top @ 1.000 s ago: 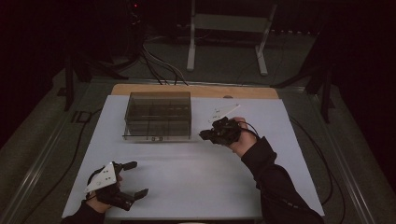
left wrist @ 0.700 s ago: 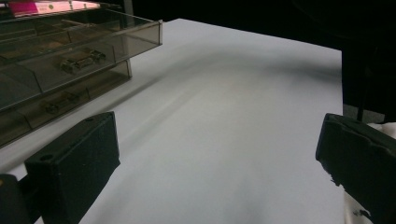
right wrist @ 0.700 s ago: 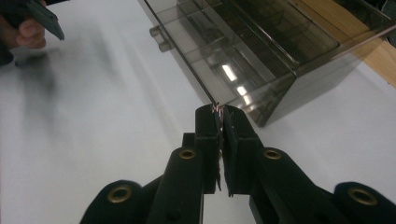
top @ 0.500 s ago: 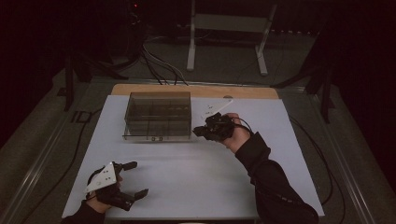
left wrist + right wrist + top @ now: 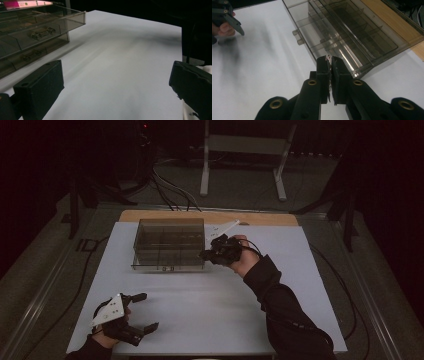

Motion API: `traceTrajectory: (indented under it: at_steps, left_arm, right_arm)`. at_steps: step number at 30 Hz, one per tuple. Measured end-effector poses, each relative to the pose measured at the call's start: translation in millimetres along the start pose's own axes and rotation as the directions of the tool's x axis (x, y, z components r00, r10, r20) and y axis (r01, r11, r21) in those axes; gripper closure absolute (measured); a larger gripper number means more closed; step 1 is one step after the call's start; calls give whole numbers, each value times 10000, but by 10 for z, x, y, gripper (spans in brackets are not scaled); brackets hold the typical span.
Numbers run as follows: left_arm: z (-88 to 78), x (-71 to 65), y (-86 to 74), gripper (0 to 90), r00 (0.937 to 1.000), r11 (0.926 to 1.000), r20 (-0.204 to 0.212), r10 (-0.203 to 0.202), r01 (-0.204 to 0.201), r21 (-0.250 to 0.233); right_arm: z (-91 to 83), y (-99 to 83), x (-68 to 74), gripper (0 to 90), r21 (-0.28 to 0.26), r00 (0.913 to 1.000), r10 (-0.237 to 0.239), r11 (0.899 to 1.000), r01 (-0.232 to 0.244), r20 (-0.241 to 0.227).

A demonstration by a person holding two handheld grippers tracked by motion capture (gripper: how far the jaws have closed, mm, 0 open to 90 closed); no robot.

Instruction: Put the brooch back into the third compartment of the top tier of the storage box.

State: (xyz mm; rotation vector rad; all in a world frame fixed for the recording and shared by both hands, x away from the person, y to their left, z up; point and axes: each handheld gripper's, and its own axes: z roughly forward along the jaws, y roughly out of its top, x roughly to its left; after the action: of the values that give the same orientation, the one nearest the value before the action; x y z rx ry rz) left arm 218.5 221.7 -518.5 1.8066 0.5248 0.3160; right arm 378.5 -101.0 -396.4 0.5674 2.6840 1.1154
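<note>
A smoky clear compartment box [image 5: 169, 244] stands at the table's far middle, with small metal parts in its cells [image 5: 41, 33]. My right gripper [image 5: 204, 254] is at the box's right front corner [image 5: 359, 71], jaws shut [image 5: 331, 60]. A tiny shiny speck sits at the tips; I cannot tell what it is. My left gripper [image 5: 147, 311] rests near the front left of the white table, open, with bare table between its jaws [image 5: 116, 82].
A white sheet [image 5: 210, 310] covers the table, and a wooden strip [image 5: 210, 216] runs along its far edge. Behind the table stand a metal frame [image 5: 245, 160] and floor cables [image 5: 170, 190]. The left hand and its grey plate [image 5: 227, 17] appear far off in the right gripper view.
My right gripper has moved left and slightly up, from right of the box to its right front corner. The left gripper has stayed put.
</note>
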Motion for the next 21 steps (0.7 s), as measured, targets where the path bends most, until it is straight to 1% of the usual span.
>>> traceTrajectory:
  at_steps: [4,12,15,17,19,21]
  left_arm:
    - [-1,-2,1,6,10000,10000,-8,49,-49,37]
    - [-1,-4,1,6,10000,10000,0,19,-19,5]
    - [-2,-6,2,6,10000,10000,-3,49,-49,18]
    - [-3,-5,4,6,10000,10000,10,-7,7,-19]
    - [-2,-7,1,6,10000,10000,-13,63,-63,18]
    - [-1,-10,4,6,10000,10000,-4,48,-48,-2]
  right_arm:
    - [40,50,1,851,-10,10000,26,10000,-26,-1]
    - [146,119,-7,851,-116,9997,241,9996,-241,-55]
    - [199,133,-10,851,-175,9991,422,9990,-423,-57]
    - [238,141,-13,851,-201,9986,524,9984,-525,-58]
    - [279,151,-20,851,-210,9982,595,9980,-597,-86]
    - [299,158,-24,851,-198,9979,639,9977,-641,-109]
